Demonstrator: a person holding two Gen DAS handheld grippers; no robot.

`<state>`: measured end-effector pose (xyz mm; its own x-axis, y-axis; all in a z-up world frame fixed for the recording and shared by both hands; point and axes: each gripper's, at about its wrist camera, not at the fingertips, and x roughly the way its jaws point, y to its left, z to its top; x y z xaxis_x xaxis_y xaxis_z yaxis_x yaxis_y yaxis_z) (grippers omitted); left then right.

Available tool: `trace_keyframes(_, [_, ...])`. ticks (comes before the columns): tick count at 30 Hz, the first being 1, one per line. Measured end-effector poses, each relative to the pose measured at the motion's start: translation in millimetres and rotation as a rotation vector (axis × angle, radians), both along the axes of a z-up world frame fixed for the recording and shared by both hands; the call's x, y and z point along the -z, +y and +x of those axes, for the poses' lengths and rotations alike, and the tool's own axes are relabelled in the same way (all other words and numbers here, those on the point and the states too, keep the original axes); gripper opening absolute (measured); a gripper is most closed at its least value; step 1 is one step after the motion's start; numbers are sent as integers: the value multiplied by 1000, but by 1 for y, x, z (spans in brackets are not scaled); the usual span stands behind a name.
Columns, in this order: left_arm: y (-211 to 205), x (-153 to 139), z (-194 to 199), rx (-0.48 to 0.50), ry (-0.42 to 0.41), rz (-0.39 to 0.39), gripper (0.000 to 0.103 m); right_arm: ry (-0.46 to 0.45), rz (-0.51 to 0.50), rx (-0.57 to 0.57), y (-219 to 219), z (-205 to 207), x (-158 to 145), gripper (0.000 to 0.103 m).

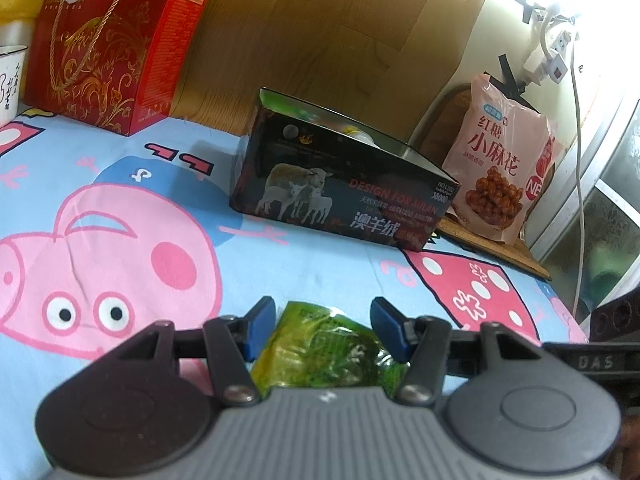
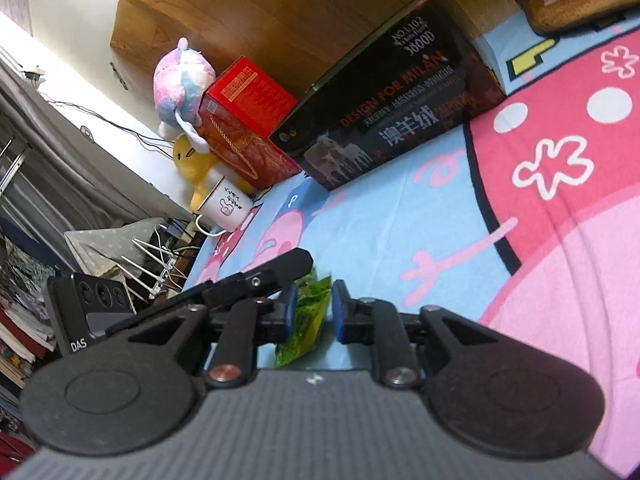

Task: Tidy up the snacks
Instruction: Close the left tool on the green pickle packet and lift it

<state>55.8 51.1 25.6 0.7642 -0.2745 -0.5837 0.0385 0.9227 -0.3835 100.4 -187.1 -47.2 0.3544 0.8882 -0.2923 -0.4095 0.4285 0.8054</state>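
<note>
A crinkled green snack packet point(image 1: 328, 348) sits between the blue pads of my left gripper point(image 1: 323, 308), which is shut on it just above the cartoon bedsheet point(image 1: 120, 200). In the right wrist view the same green packet point(image 2: 310, 312) hangs edge-on inside my right gripper point(image 2: 316, 290), whose narrow jaws pinch its end. The left gripper's black finger point(image 2: 280, 268) crosses just behind it. An open-topped black box point(image 1: 340, 184) with sheep printed on it lies further back on the sheet, with some items inside. A pink snack bag point(image 1: 500, 168) leans to the right of the black box.
A tall red gift box point(image 1: 108, 40) stands at the back left by a wooden headboard. A white mug point(image 2: 226, 204) and plush toys point(image 2: 182, 76) sit near the bed's edge. A cable and power strip point(image 1: 556, 56) hang on the right wall.
</note>
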Motion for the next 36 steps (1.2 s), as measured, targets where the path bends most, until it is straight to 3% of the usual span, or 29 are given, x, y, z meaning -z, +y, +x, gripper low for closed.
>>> trace_keyframes(3, [1,0,0,-1,1,-6,54,-5,-18,16,1,-1,0,7])
trace_keyframes(12, [1,0,-1,9,0,-13,58,-1,-1,59,-5,0,2,5])
trace_keyframes(22, [5,-1,-1,22,0,-60,68,53,125,139,-27,3,10,3])
trace_keyframes(27, [8,0,-1,20,3,-91,66,69,140,138,-28,4,10,3])
trace_keyframes(33, [7,0,-1,22,3,-87,65,29,49,149,-21,-1,3,14])
trace_keyframes(35, [6,0,-1,22,2,-79,65,13,22,174,-21,-3,2,40])
trace_keyframes(36, [5,0,-1,23,1,-76,65,1,9,194,-22,-5,1,46])
